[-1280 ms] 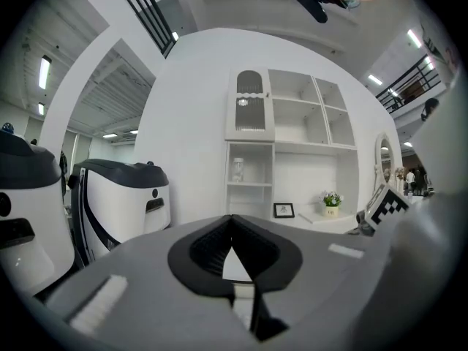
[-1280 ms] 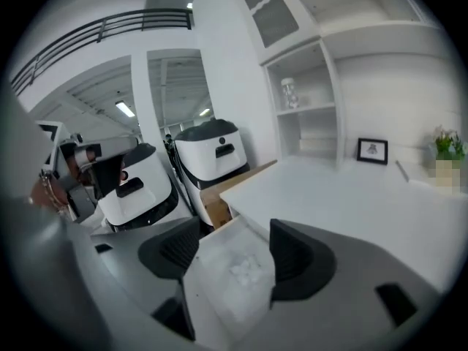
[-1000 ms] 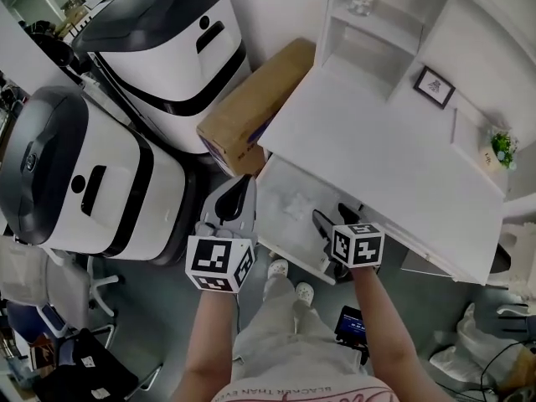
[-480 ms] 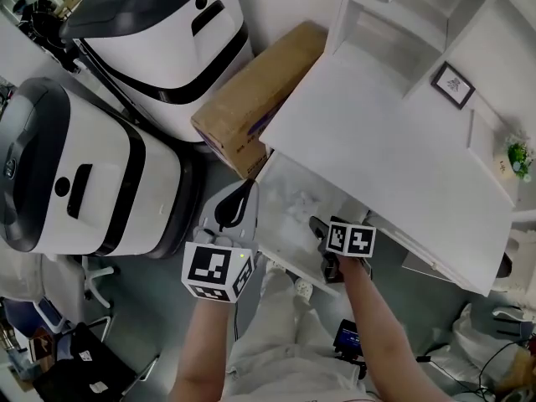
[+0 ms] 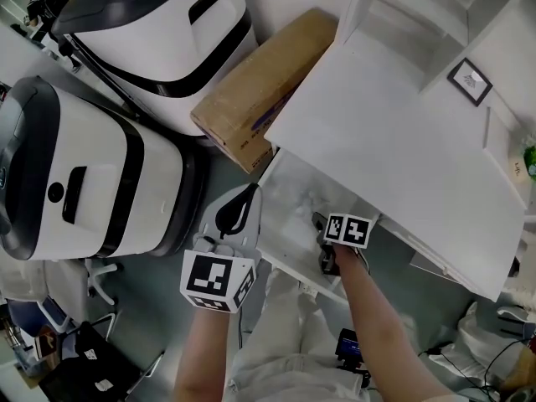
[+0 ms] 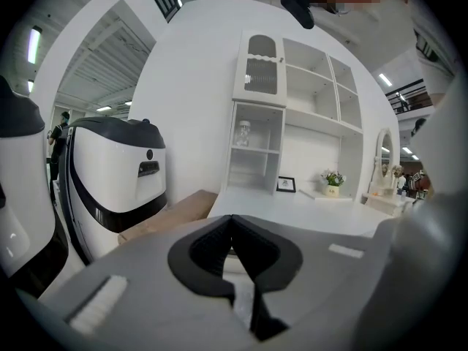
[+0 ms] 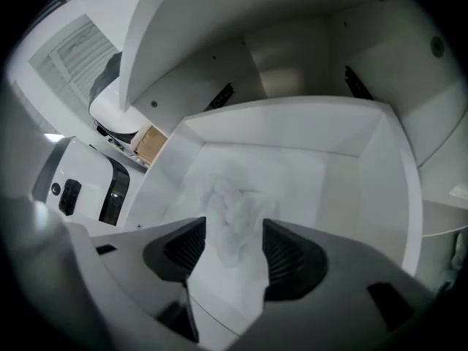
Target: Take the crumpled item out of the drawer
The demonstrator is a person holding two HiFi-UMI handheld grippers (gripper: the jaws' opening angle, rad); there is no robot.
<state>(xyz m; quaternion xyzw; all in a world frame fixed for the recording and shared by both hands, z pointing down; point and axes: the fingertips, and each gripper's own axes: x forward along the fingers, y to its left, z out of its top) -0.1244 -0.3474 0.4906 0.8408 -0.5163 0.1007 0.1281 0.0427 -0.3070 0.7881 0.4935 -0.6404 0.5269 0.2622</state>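
A crumpled white item [image 7: 235, 203] lies on the floor of the open white drawer [image 7: 365, 167]. It shows faintly in the head view, crumpled item [image 5: 303, 203], inside the drawer [image 5: 289, 258] pulled out from under the desk top. My right gripper [image 7: 234, 229] reaches into the drawer; its jaws are closing with the crumpled item between the pads, which stand close on both sides. From above, the right gripper [image 5: 318, 219] sits over the drawer's front part. My left gripper [image 5: 248, 194] hangs outside the drawer's left side, shut and empty, and its own view shows the left gripper [image 6: 232, 225] with pads together.
A white desk top [image 5: 394, 132] with a shelf unit and a small picture frame [image 5: 470, 79] overhangs the drawer. A cardboard box [image 5: 260, 82] leans at the desk's left. Two large white-and-black machines [image 5: 159, 23] [image 5: 75, 174] stand left. The person's legs are below.
My right gripper has moved forward and deeper into the drawer, up to the crumpled item, and its jaws have narrowed. The left gripper has stayed beside the drawer.
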